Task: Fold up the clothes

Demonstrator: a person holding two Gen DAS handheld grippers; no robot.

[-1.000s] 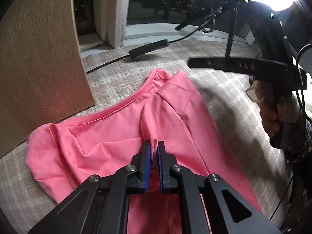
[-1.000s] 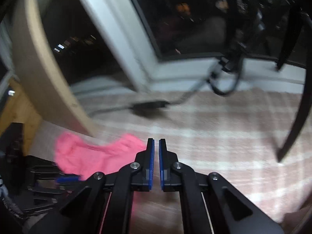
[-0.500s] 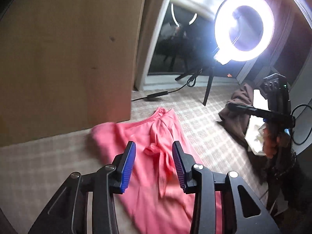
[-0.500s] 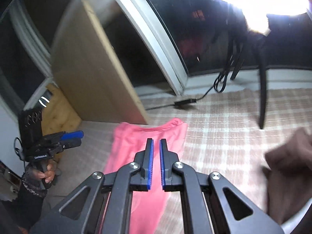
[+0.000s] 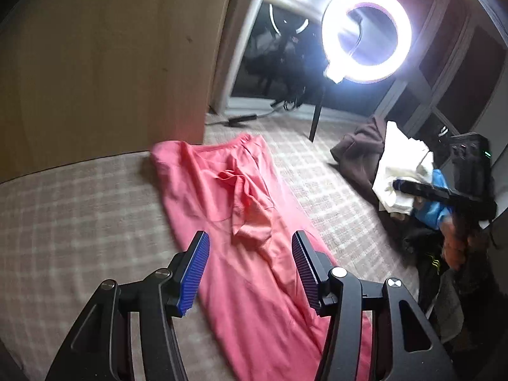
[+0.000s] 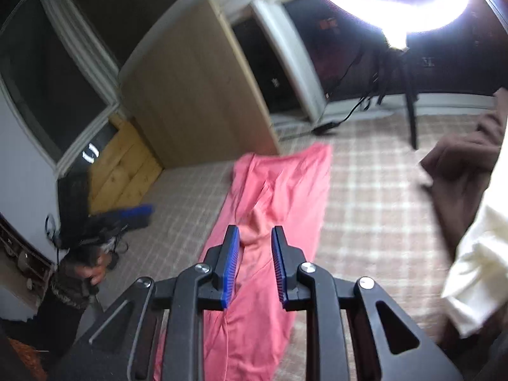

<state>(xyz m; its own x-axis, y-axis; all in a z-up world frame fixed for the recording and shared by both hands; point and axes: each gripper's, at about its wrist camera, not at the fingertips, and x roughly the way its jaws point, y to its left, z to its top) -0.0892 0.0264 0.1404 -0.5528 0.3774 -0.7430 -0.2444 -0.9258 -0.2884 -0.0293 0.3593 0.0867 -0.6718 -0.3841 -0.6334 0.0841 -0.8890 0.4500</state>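
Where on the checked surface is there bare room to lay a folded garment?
Bare checked cover lies left of the pink garment, bordered by the wooden panel. A second free strip runs between the garment and the clothes pile. Around that pile and the ring light's leg it is crowded.

left tool (image 5: 250,270): black angular arms, ribbed blue pads, silver screws
right tool (image 6: 254,263): same black frame, blue pads, silver screws
sleeve (image 6: 65,289): dark, patterned cuff
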